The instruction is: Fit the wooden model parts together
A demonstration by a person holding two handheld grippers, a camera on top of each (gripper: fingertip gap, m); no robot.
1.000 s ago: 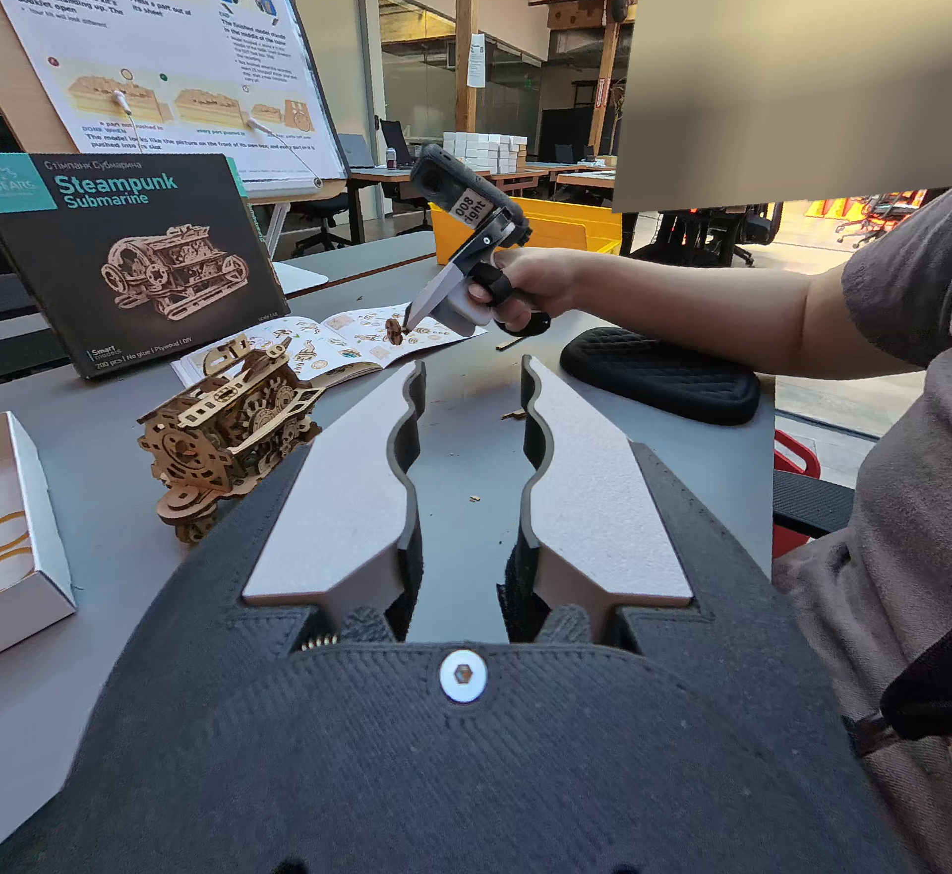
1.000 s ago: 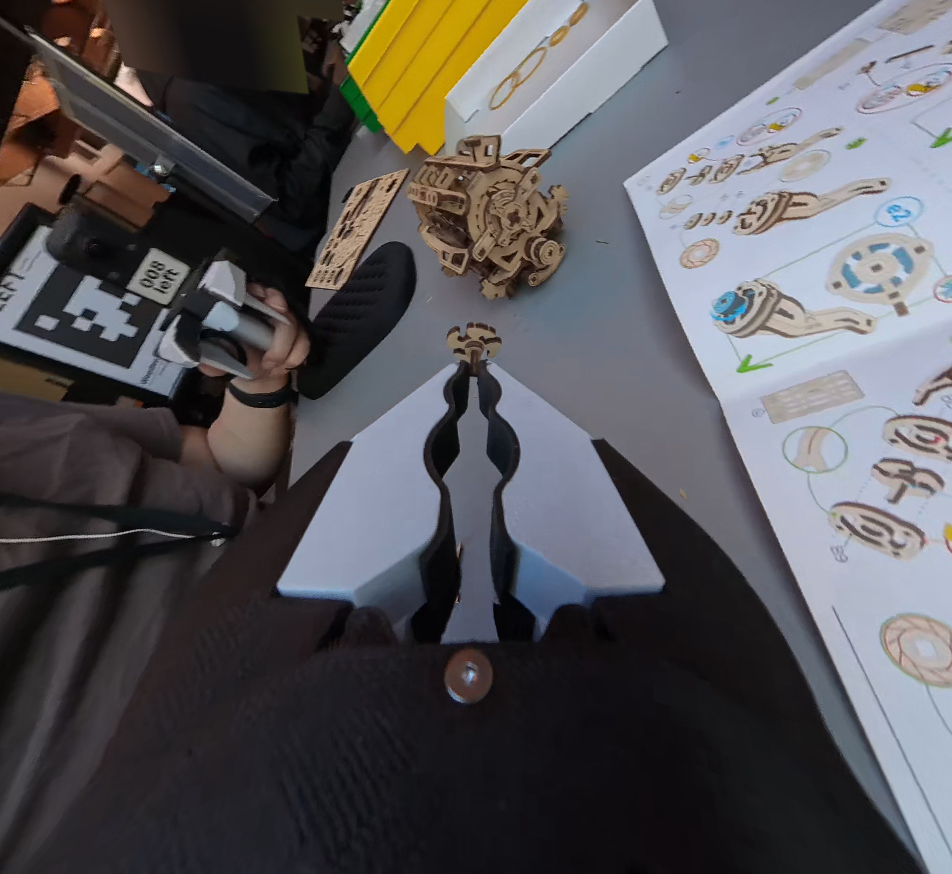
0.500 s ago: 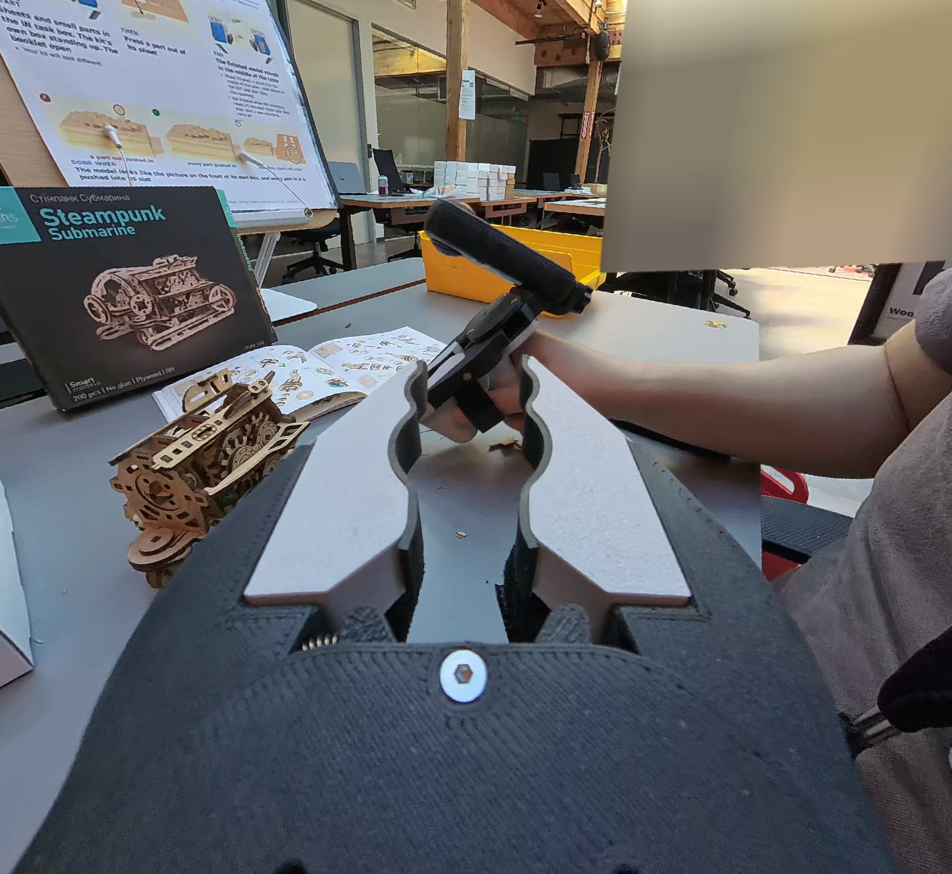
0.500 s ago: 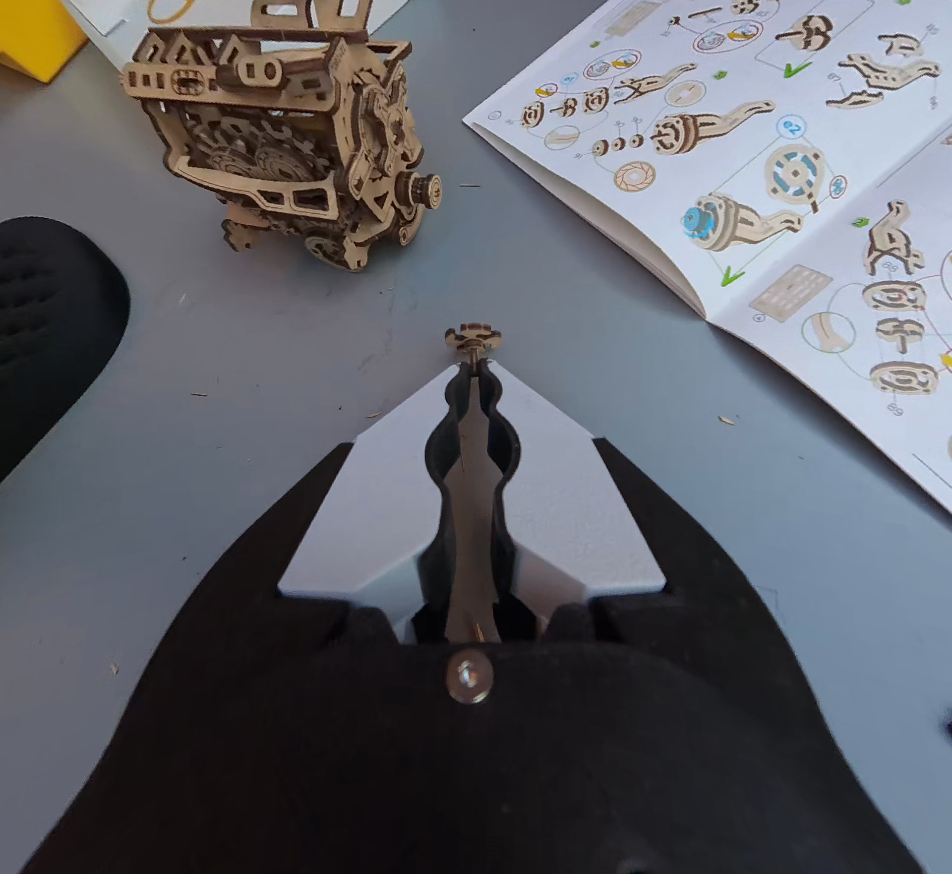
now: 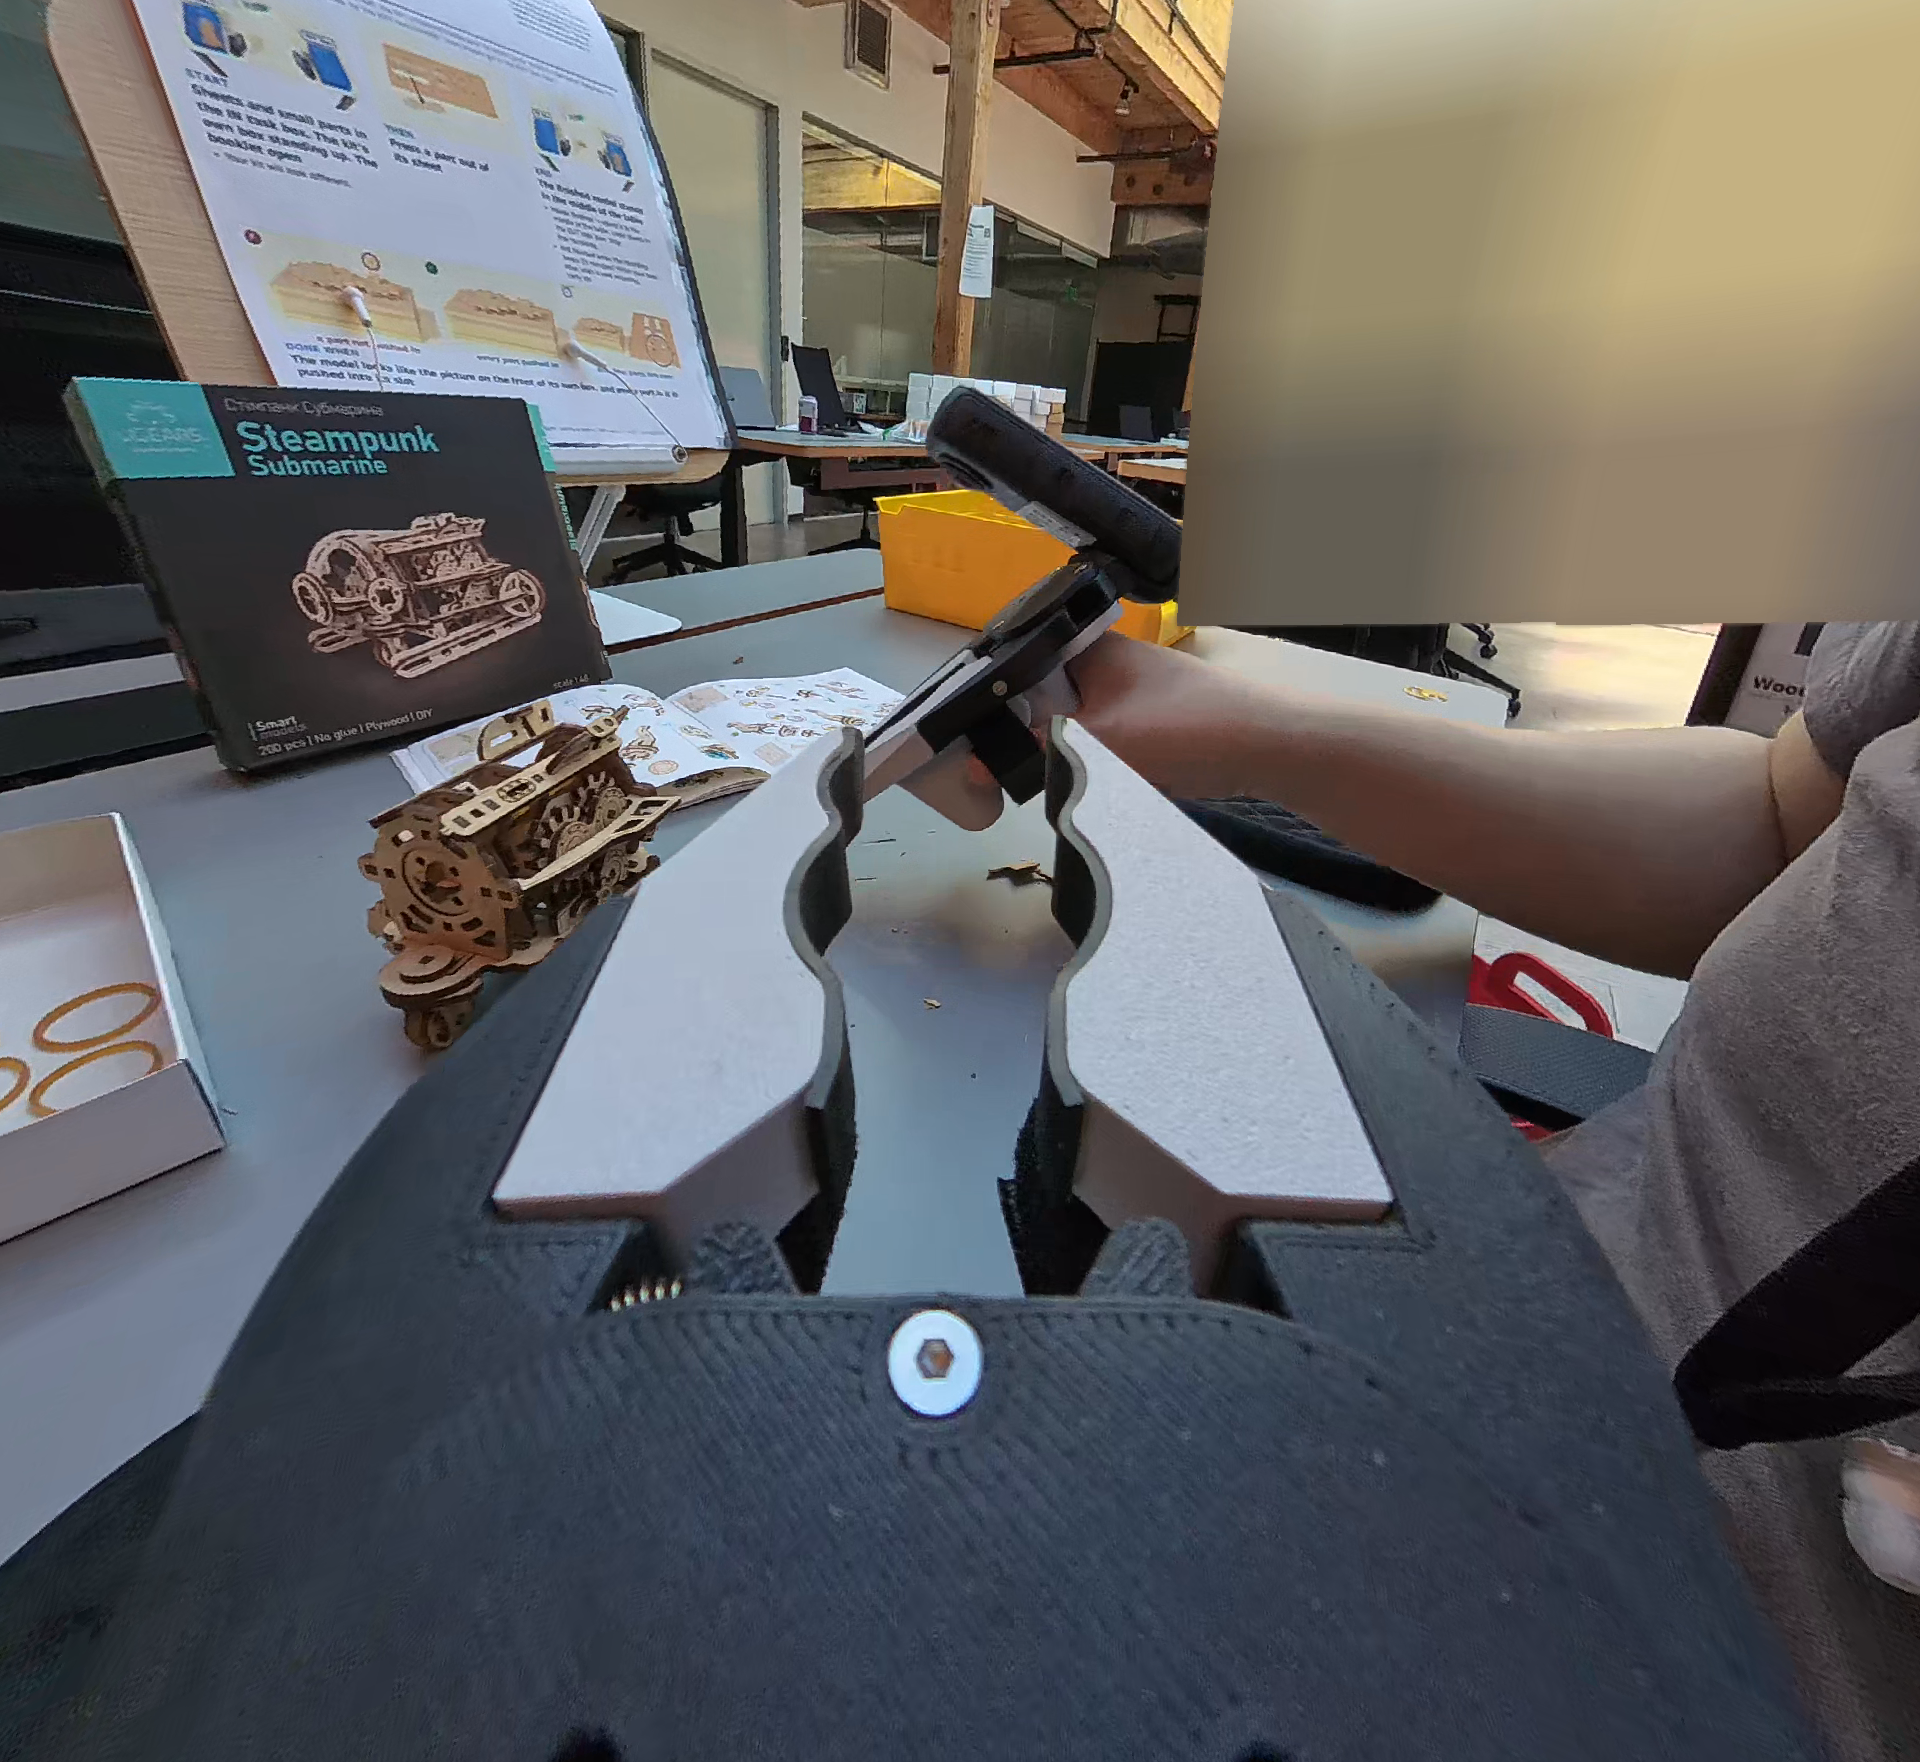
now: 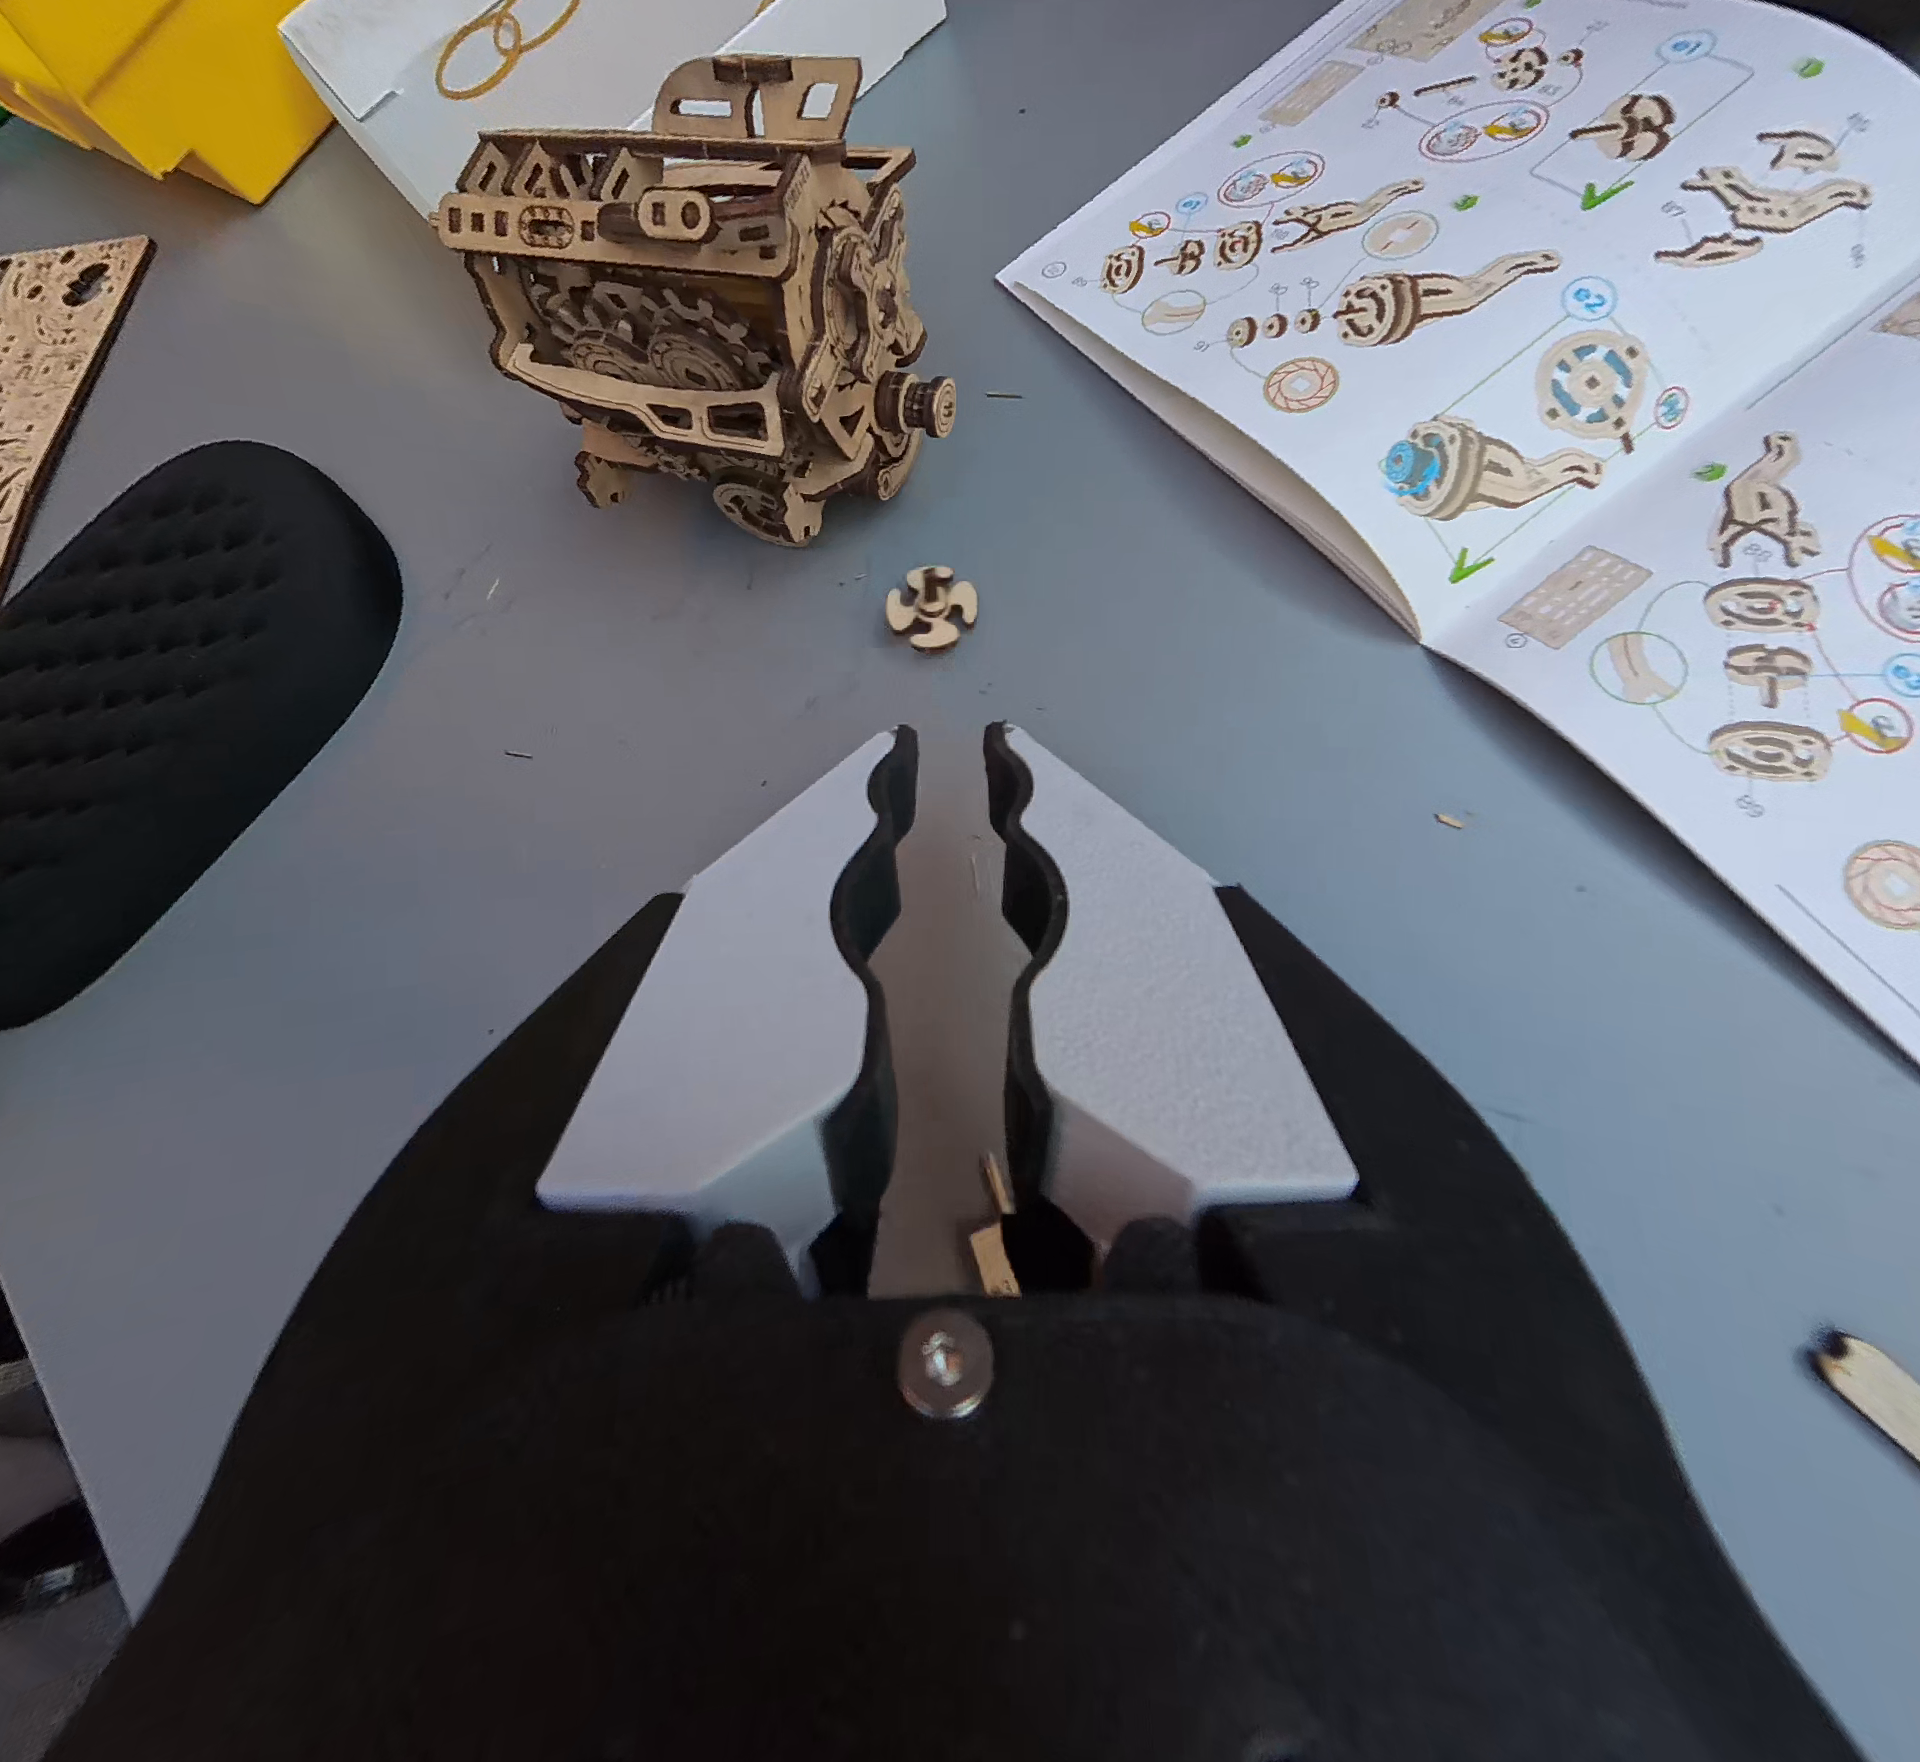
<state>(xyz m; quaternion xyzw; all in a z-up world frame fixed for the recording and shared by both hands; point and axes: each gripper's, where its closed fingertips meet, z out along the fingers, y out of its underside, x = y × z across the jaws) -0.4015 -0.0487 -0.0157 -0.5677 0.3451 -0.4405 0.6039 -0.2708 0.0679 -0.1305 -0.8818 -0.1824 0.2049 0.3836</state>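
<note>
Small wooden propeller part seen flat on bench, just beside wooden model, between model and right claw. Right claw parted, nothing gripped. Left claw spread wide, empty, held off from model. Instruction booklet laid open, well apart from model. Risk judged: thin flat part pushed along bench, not pinched; model tipped if unbraced.

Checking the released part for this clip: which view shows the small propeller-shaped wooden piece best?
The right wrist view: the small wooden piece lies flat on the grey table, just ahead of the open right gripper. In the left wrist view it is hidden.
</note>
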